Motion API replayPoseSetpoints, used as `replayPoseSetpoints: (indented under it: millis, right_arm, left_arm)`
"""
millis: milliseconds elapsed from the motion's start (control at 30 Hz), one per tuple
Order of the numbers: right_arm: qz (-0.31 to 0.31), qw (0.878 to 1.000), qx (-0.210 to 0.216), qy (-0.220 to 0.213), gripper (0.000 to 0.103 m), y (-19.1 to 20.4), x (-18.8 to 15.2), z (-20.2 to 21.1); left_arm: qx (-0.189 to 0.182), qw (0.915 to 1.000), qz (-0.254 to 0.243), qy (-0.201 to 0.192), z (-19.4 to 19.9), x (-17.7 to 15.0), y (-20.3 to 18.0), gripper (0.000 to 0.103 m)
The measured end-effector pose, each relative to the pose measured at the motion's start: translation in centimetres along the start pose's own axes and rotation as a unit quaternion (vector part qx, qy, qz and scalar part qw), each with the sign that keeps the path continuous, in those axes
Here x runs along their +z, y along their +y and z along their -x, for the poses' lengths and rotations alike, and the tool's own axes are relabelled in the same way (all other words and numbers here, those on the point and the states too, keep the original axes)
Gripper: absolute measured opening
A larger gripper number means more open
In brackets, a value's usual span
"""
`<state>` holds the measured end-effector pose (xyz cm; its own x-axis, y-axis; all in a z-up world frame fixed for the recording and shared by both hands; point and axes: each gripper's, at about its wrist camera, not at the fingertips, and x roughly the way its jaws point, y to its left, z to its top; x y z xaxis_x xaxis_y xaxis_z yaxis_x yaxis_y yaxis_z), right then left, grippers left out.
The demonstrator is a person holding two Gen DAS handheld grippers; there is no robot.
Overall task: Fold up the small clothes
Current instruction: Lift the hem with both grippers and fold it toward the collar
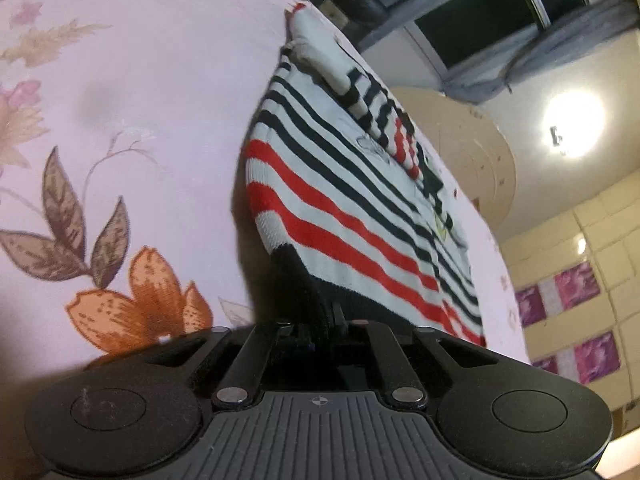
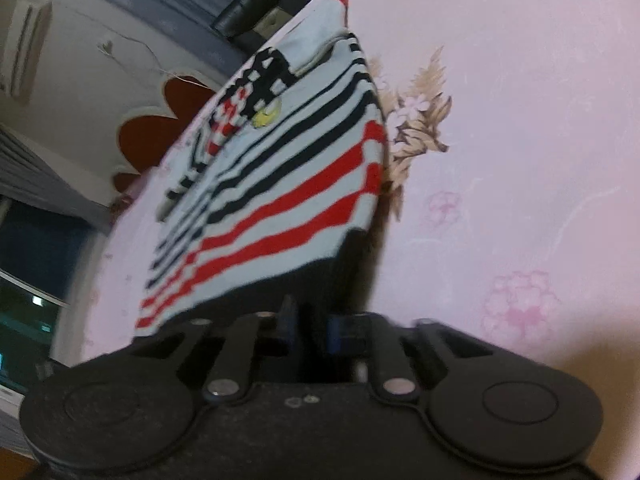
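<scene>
I have the left gripper (image 1: 320,322) closed on the dark hem of the sweater (image 1: 352,184), its fingers (image 1: 339,314) pinched together with the knit bunched between them at one bottom corner. The right gripper (image 2: 310,320) grips the same dark hem at the other bottom corner; its fingers (image 2: 286,318) stand a little apart with the thick band of cloth (image 2: 280,184) filling the gap between them. The sweater is a small white knit with thin dark stripes across the body and broader red stripes toward the hem, and a patch of checked black and red pattern near the chest. It lies spread out on a pink floral sheet (image 1: 140,100), which I also see in the right view (image 2: 520,140); whether a bed or a surface lies under the sheet I cannot tell. The hem end nearest both cameras is raised off the sheet, with a dark shadow under it, while the far end with the white collar (image 1: 316,48) rests flat. An orange flower print (image 1: 144,304) sits just beside my left gripper, and a tan leaf print (image 2: 420,120) lies next to the sweater's edge in the right view. Beyond the sheet I see a dark window (image 1: 492,8) and a lit lamp (image 1: 572,124) on the wall.
</scene>
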<state>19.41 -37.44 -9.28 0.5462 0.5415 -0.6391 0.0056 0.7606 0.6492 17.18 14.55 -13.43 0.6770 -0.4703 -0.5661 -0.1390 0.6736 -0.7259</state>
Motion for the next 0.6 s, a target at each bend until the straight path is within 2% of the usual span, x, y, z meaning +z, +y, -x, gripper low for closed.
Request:
replayPoseSetpoints:
  millis: [67, 100, 167, 200, 267, 333, 400, 467, 600]
  right_arm:
    - [0.013, 1.000, -0.005, -0.007, 0.006, 0.4, -0.1, 0.4]
    - [0.027, 0.999, -0.012, -0.014, 0.006, 1.0, -0.2, 0.8]
    - [0.044, 0.998, 0.008, -0.035, 0.006, 2.0, -0.1, 2.4]
    - [0.049, 0.998, 0.020, -0.045, 0.006, 2.2, 0.1, 3.2]
    - [0.055, 0.996, 0.031, -0.060, 0.006, 2.3, 0.2, 4.3]
    - [0.042, 0.998, 0.010, -0.046, 0.006, 0.9, 0.2, 3.4]
    - [0.012, 1.000, -0.021, -0.003, 0.005, -1.0, -0.1, 1.3]
    - [-0.029, 0.999, 0.004, -0.018, 0.005, -1.7, 0.0, 1.6]
    - [-0.028, 0.999, 0.019, -0.042, 0.005, -1.1, 0.7, 2.1]
  left_arm:
    - [0.002, 0.9997, -0.017, -0.014, 0.7, -0.1, -0.8, 0.005]
    - [-0.013, 0.9993, -0.022, -0.026, 1.3, 0.0, -1.3, 0.005]
    - [-0.041, 0.9973, -0.033, -0.052, 2.9, 0.3, -2.2, 0.005]
    - [-0.041, 0.9968, -0.038, -0.057, 3.3, 0.5, -2.3, 0.005]
    - [-0.013, 0.9979, -0.040, -0.050, 3.1, 0.6, -1.7, 0.005]
    - [0.031, 0.9987, -0.034, -0.023, 1.7, 0.2, -0.3, 0.005]
    - [0.015, 0.9994, 0.001, -0.032, 1.6, -0.1, 0.8, 0.005]
    - [0.009, 0.9991, 0.011, -0.040, 2.0, -0.2, 0.7, 0.005]
    - [-0.011, 0.9978, 0.035, -0.056, 2.4, 0.5, 0.5, 0.005]
